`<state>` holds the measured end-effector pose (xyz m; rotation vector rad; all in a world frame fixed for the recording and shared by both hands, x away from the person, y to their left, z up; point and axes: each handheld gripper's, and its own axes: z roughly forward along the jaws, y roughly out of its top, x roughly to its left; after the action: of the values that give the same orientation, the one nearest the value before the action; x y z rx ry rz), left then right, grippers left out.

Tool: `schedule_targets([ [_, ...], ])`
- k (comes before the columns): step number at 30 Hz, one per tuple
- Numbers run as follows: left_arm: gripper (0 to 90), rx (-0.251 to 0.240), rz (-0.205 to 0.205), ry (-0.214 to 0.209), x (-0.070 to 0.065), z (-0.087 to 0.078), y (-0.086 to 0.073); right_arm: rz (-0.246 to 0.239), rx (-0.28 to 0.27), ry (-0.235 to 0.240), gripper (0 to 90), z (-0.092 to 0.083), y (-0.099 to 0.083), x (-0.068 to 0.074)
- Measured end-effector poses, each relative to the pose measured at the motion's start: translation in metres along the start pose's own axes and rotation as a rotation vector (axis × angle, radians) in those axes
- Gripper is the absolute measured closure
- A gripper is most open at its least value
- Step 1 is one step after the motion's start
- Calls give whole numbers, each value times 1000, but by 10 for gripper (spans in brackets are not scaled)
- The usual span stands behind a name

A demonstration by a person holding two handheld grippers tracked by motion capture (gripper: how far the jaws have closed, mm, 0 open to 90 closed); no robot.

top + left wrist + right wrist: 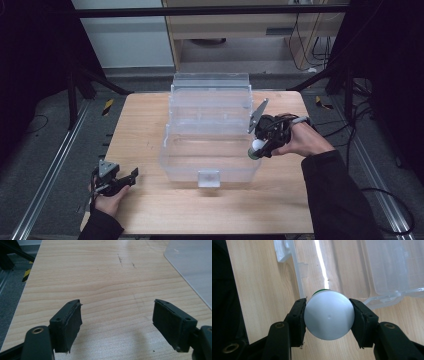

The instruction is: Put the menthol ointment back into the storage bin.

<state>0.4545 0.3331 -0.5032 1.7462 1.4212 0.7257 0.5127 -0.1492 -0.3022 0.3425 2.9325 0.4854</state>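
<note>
A clear plastic box (180, 167) stands in the middle of the wooden table (145, 125), its lid (211, 97) raised at the back. My right gripper (256, 149) hovers at the box's right front corner, shut on a white round-ended container (257, 145) with a green band. In the right gripper view the white container (328, 313) sits between both pads of the right gripper (328, 318), just above the box's rim (299, 277). My left gripper (131, 176) rests near the table's front left corner. Its jaws stand wide apart, and in the left gripper view this gripper (117, 322) holds nothing over bare wood.
A latch tab (208, 178) sticks out of the box's front wall. A corner of the clear box (195, 267) appears at the upper right of the left gripper view. Black frame legs and cables stand on the floor around the table.
</note>
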Motion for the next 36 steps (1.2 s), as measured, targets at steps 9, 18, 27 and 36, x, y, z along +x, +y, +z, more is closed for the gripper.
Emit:
schedule_targets([
  [9,225,3,-4,0,0,0,0,-18,10,12,503,13,5,-9],
  [18,226,4,-3,2,0,0,0,-32,27,22,503,28,11,-14],
  [27,227,3,-1,1,0,0,0,-46,35,32,503,40,13,-15],
  [36,227,1,3,0,0,0,0,-43,52,45,504,53,5,-17],
])
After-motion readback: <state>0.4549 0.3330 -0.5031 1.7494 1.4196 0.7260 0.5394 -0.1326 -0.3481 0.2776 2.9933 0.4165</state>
